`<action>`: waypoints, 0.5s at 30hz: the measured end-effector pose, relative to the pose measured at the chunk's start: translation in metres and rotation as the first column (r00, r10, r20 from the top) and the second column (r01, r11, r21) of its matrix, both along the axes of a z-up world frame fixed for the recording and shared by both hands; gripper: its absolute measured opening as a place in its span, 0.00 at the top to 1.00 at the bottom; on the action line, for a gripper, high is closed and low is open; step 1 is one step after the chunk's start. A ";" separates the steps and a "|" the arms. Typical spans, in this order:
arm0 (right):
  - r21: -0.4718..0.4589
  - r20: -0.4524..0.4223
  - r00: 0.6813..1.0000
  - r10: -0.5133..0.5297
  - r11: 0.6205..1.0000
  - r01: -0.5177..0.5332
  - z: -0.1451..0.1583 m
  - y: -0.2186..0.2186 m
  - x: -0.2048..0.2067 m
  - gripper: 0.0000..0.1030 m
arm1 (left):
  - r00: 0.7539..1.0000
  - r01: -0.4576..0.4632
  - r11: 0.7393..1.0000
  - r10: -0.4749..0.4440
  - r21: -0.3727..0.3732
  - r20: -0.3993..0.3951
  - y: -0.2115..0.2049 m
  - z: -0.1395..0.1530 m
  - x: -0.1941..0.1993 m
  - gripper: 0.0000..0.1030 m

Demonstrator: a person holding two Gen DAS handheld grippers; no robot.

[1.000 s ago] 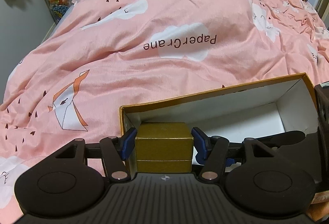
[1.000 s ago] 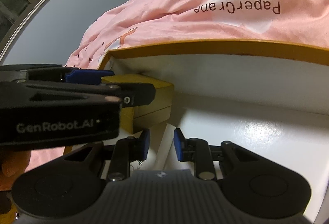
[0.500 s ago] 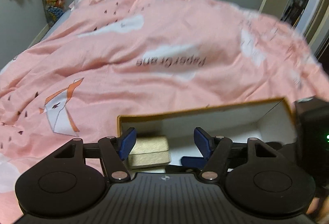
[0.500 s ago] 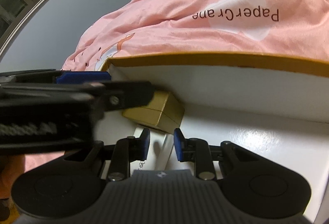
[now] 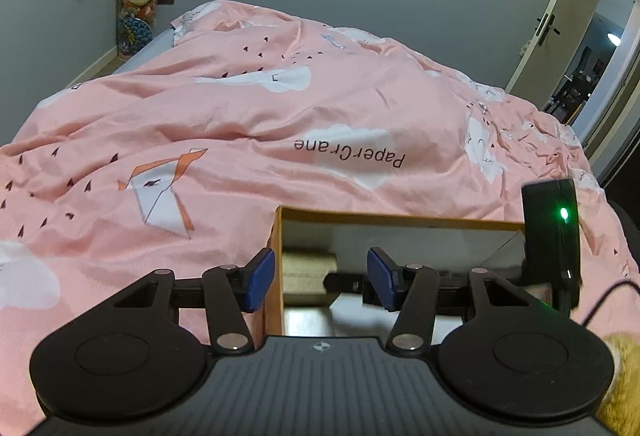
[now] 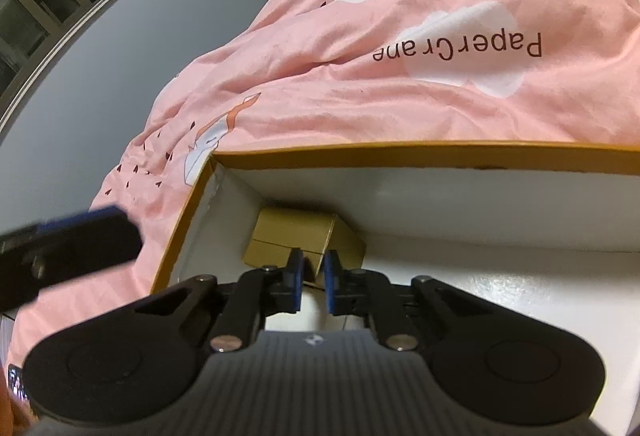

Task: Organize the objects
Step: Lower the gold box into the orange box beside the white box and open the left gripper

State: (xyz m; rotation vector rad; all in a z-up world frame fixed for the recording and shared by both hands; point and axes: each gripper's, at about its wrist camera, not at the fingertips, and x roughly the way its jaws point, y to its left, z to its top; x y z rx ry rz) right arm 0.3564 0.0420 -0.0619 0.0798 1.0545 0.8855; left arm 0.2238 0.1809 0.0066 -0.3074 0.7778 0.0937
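Kid: Grippers first! What is the left gripper (image 5: 321,278) doing?

Mom: Its blue fingers (image 5: 260,276) are spread wide, holding nothing. It hangs above the left end of the orange box (image 5: 400,219).

Kid: And the right gripper (image 6: 313,283)?

Mom: Its blue fingers (image 6: 295,278) sit close, with a thin gap. It is low inside the box, and I cannot tell if it holds anything.

Kid: Where is the little gold box (image 6: 294,234)?

Mom: It lies in the far left corner of the orange box, just ahead of the right gripper. The orange box sits on the bed, on the pink blanket (image 5: 240,124).
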 end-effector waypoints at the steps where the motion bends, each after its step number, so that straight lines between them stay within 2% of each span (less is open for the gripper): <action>1: -0.005 0.009 1.000 -0.004 1.000 0.004 0.000 0.001 0.001 0.89 | 1.000 0.004 1.000 -0.004 0.002 0.000 0.000 -0.001 -0.003 0.40; 5: -0.012 0.007 1.000 -0.008 1.000 0.008 -0.001 0.002 0.002 0.89 | 1.000 0.001 1.000 -0.001 -0.003 -0.004 -0.003 -0.004 -0.013 0.40; 9: -0.024 0.039 0.999 0.000 1.000 0.001 0.014 -0.005 -0.009 0.90 | 1.000 0.015 0.999 -0.015 0.045 -0.004 -0.015 -0.004 -0.025 0.43; 12: -0.026 0.086 0.996 0.016 1.000 -0.013 0.032 -0.016 -0.025 0.86 | 1.000 0.024 0.997 -0.023 0.067 -0.014 -0.024 -0.003 -0.034 0.46; 15: -0.050 0.169 0.985 0.023 0.999 -0.015 0.053 -0.031 -0.048 0.83 | 1.000 0.024 0.998 -0.024 0.053 -0.011 -0.032 0.002 -0.045 0.48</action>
